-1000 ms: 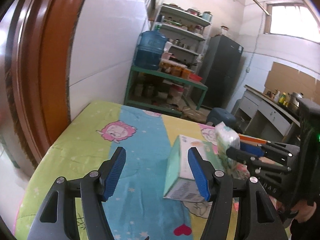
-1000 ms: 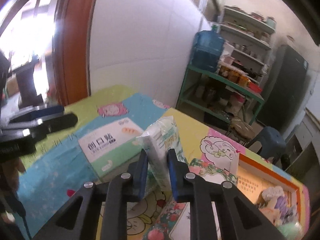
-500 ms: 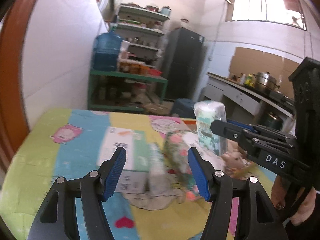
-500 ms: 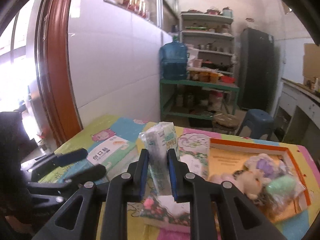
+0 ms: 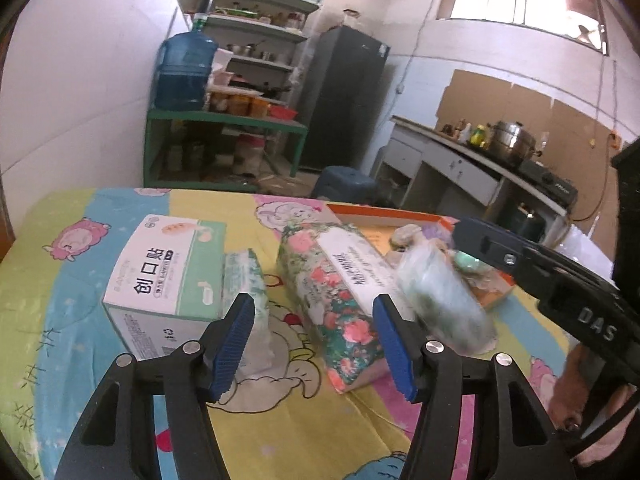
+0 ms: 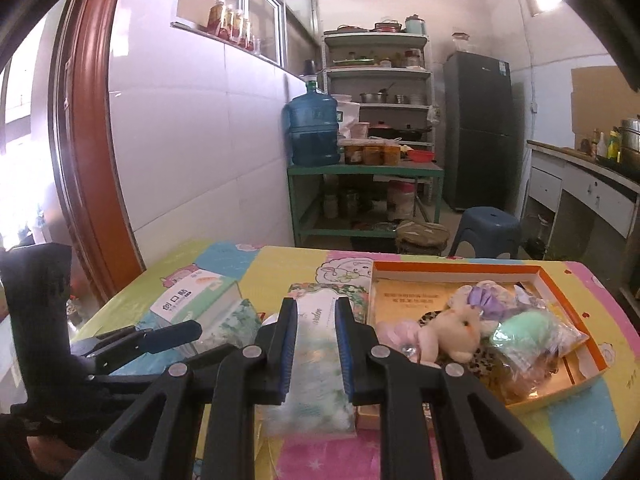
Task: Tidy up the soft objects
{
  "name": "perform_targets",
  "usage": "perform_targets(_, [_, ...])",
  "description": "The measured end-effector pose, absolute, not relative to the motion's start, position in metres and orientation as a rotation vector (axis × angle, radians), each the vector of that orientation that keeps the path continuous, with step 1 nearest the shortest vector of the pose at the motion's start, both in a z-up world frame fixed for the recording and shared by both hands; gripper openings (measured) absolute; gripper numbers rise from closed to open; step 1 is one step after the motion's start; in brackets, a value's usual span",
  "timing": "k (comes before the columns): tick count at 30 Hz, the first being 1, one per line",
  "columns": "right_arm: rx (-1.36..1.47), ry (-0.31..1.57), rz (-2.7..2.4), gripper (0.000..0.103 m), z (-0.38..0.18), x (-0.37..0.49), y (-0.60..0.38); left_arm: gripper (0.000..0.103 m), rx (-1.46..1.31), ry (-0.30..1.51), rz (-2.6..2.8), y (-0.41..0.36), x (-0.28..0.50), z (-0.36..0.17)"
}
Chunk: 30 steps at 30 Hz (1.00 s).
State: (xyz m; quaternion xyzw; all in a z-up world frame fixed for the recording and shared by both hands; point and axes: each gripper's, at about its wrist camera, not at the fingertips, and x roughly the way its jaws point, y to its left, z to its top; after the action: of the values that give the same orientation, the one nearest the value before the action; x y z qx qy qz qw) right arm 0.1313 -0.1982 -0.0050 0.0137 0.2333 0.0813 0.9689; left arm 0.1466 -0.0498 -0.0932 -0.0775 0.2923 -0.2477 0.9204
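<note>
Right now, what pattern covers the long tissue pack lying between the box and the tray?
Pink flowers on dark green on the tissue pack, clearest in the left wrist view.

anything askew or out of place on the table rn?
Nothing spilled or damaged. The small tissue pack lies wedged against the white-green box, loose outside the orange tray where the plush toys sit.
</note>
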Motion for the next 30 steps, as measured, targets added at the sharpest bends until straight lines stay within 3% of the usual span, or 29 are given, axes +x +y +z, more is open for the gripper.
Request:
perform_targets(2, [0.034, 0.477, 0.177, 0.020, -0.007, 0.133, -0.200, 0.063, -0.141, 0.613, -0.473, -0.052, 0.150, -0.095])
perform_targets(5, [0.041, 0.489, 0.200, 0.011, -0.011, 0.135, -0.200, 0.063, -0.132, 0.631, -0.443, -0.054, 0.156, -0.098])
perform_targets(13, [0.135, 0.546, 0.242, 0.011, -0.024, 0.130, -0.222, 0.062, -0.123, 0.629, -0.432, -0.057, 0.158, -0.098])
perform_targets(17, [0.233, 0.652, 0.224, 0.018, -0.032, 0.123, -0.236, 0.062, -0.130, 0.617, -0.445, -0.055, 0.152, -0.096])
perform_targets(20, [0.405, 0.743, 0.271, 0.038, -0.036, 0.123, -0.251, 0.062, -0.115, 0.611, -0.451, -0.056, 0.149, -0.095])
perform_targets(22, [0.595, 0.802, 0.415, 0.063, -0.046, 0.123, -0.260, 0.062, -0.119, 0.612, -0.456, -0.055, 0.147, -0.096])
perform_targets(23, [0.672, 0.787, 0.454, 0.069, -0.050, 0.117, -0.264, 0.062, -0.123, 0.612, -0.458, -0.054, 0.146, -0.096])
perform_targets(25, [0.705, 0.698, 0.442, 0.103, -0.050, 0.097, -0.265, 0.062, -0.125, 0.604, -0.458, -0.051, 0.143, -0.095])
perform_targets(27, [0.577, 0.699, 0.365, 0.102, -0.043, 0.082, -0.253, 0.062, -0.118, 0.586, -0.451, -0.047, 0.139, -0.094])
perform_targets(30, [0.475, 0.846, 0.263, 0.102, -0.049, 0.082, -0.233, 0.062, -0.111, 0.565, -0.448, -0.038, 0.132, -0.094])
